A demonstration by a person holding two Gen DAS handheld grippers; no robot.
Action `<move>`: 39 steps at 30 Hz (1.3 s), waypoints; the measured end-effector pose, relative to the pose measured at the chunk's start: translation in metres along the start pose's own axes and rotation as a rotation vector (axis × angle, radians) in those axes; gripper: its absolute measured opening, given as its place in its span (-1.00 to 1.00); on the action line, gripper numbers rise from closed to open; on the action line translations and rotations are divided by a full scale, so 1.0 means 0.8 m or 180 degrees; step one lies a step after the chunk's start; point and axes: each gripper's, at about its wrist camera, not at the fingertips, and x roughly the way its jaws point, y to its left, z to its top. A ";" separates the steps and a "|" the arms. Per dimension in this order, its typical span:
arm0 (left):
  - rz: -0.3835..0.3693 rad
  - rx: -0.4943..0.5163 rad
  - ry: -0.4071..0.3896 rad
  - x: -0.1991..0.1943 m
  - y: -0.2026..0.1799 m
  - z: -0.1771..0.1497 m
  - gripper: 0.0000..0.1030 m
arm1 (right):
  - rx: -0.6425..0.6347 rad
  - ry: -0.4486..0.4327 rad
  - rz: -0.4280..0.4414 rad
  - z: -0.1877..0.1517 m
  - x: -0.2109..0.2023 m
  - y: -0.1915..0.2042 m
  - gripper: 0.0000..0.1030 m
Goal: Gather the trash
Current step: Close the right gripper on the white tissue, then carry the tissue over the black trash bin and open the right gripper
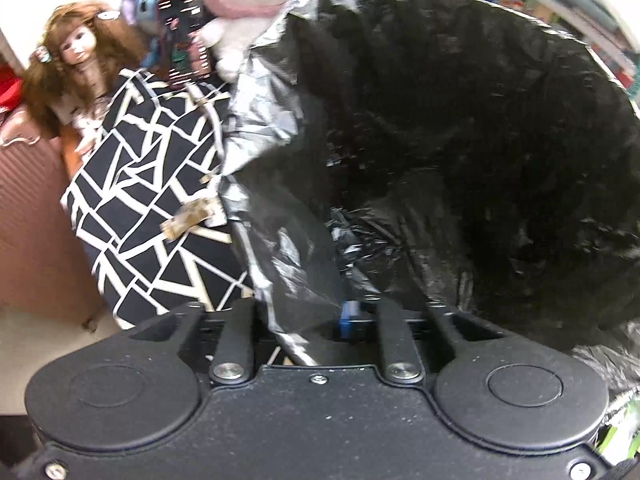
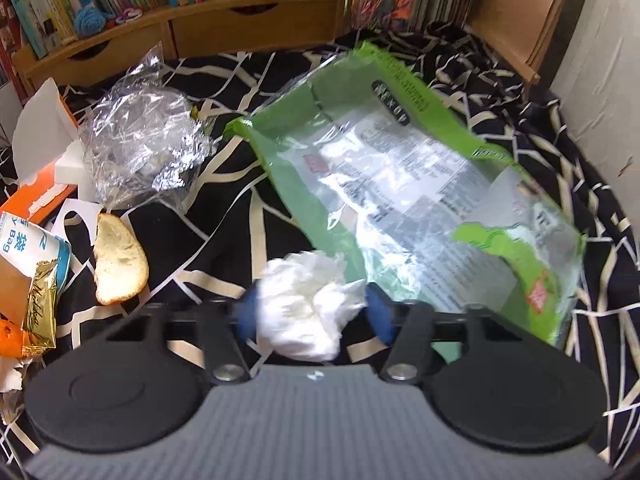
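Your left hand-held gripper point(image 1: 316, 320) pinches the black trash bag point(image 1: 460, 140) rim, your right hand-held gripper point(image 2: 310, 312) clamps a tissue wad point(image 2: 308, 304) beside the green wrapper point(image 2: 400, 184); most litter remains on the bed point(image 2: 224, 240).

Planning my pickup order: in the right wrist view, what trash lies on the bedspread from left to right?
Gold snack wrapper → bread slice → crumpled clear plastic → white tissue wad, between the right hand-held gripper's fingers → green and clear bag. The boxes at the far left overlap, so I left them out.
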 end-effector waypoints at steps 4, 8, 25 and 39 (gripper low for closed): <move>-0.0099 -0.0121 0.0049 -0.003 0.007 0.001 -0.76 | -0.0093 -0.0139 0.0009 0.003 -0.016 0.000 -0.32; -0.0154 -0.0174 0.0095 -0.011 0.009 -0.004 -0.76 | -0.0167 -0.0269 0.0098 0.006 -0.031 0.002 -0.40; -0.0164 -0.0473 0.0315 -0.051 0.005 -0.064 -0.73 | -0.0378 -0.0535 0.0754 0.017 -0.074 -0.004 -0.49; -0.0202 -0.0034 0.0299 -0.039 0.009 -0.053 -0.71 | -0.0491 -0.1084 0.1642 0.057 -0.200 0.050 -0.49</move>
